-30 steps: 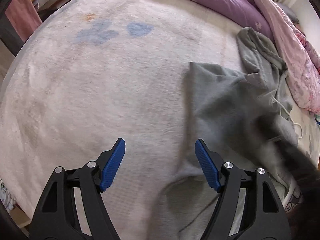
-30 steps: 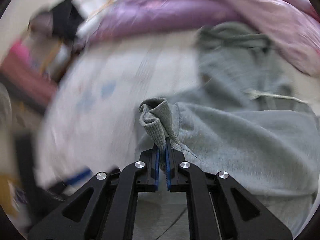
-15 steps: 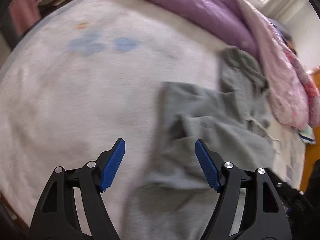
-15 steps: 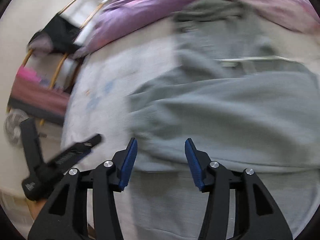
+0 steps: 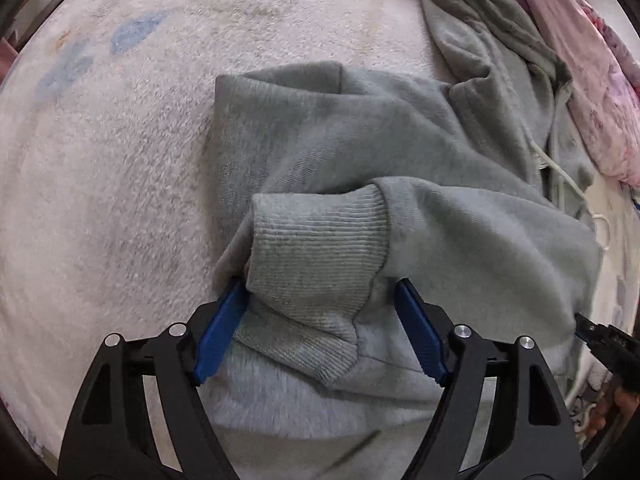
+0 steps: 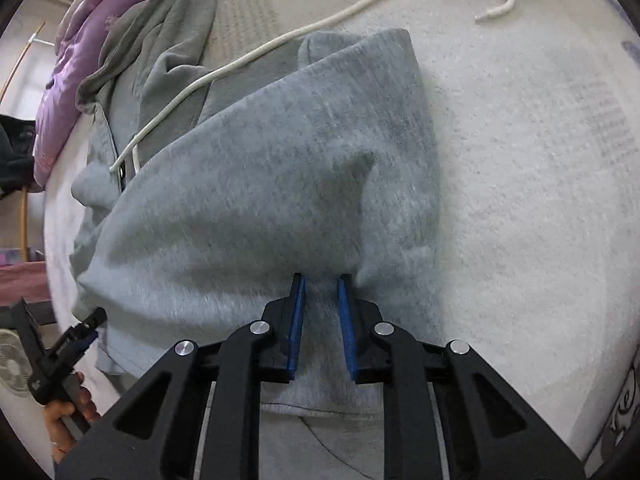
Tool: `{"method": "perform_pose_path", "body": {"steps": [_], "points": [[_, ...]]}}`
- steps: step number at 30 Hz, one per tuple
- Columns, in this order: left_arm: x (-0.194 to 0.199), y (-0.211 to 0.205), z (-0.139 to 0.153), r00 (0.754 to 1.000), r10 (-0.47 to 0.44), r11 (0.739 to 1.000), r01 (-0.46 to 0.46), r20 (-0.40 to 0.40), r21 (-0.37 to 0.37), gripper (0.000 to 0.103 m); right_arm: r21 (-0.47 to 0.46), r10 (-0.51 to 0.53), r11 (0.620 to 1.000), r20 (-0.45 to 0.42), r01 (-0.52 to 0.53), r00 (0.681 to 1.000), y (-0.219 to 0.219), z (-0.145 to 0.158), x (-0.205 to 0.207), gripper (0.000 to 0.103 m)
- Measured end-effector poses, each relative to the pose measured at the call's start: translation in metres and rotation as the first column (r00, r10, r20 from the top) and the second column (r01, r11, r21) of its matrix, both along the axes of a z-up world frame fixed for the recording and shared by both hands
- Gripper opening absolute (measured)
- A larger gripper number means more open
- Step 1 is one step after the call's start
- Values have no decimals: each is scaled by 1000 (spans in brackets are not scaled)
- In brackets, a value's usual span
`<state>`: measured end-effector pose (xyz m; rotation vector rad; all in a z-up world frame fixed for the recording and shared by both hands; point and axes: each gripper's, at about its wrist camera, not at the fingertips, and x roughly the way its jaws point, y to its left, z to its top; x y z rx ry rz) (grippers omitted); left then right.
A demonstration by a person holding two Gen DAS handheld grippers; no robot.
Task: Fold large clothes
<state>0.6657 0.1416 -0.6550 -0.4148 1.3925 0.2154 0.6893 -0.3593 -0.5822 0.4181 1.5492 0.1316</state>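
Note:
A grey hoodie [image 5: 360, 152] lies on a white fleece blanket [image 5: 100, 180], its sleeves folded in over the body. In the left wrist view the ribbed cuff [image 5: 316, 256] of a sleeve lies across the body, and my left gripper [image 5: 320, 328] is open with its jaws on either side of that cuff. In the right wrist view my right gripper [image 6: 320, 316] is narrowly open, its jaws on either side of a ridge of the hoodie's fabric [image 6: 260, 184] near the lower edge. The hood [image 6: 160, 28] lies at the far end with a white drawstring [image 6: 280, 44] trailing out.
A purple and pink quilt [image 5: 592, 80] is bunched along the far side of the bed. The blanket has blue printed marks [image 5: 132, 32]. A chair and dark items [image 6: 16, 148] stand beyond the bed's left edge in the right wrist view.
My right gripper let go of the sleeve cuff, opened, and moved to the hoodie's lower right edge, where its jaws have narrowed. My left gripper moved in over the cuff, still open.

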Motion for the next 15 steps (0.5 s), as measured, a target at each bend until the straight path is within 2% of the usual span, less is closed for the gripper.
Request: {"method": "perform_pose_path", "body": {"steps": [3,5,8,10,12,13,15], "points": [[6,8,29,997,28,994,-21,70,-106,77,-8,33,999,-11,-33,999,0,25,5,23],[24,14,45,993,28,989,-11,115,-146,77,6,72,997,46,-72,996,1,45,15,37],[63,21,51,988,28,982,1,153,-186,78,1,131,991,115,-132,985,14,65,52,42],[100,28,47,986,25,983,6,165,-184,78,3,151,988,161,-153,975,27,71,86,44],[141,28,42,980,-8,980,47,198,-193,78,7,181,982,227,-187,957,40,75,125,52],[155,26,40,978,-23,981,62,208,-185,78,5,192,980,254,-200,948,47,72,140,56],[193,22,31,979,-58,980,94,196,-177,78,14,204,976,266,-215,942,59,61,179,56]]}}
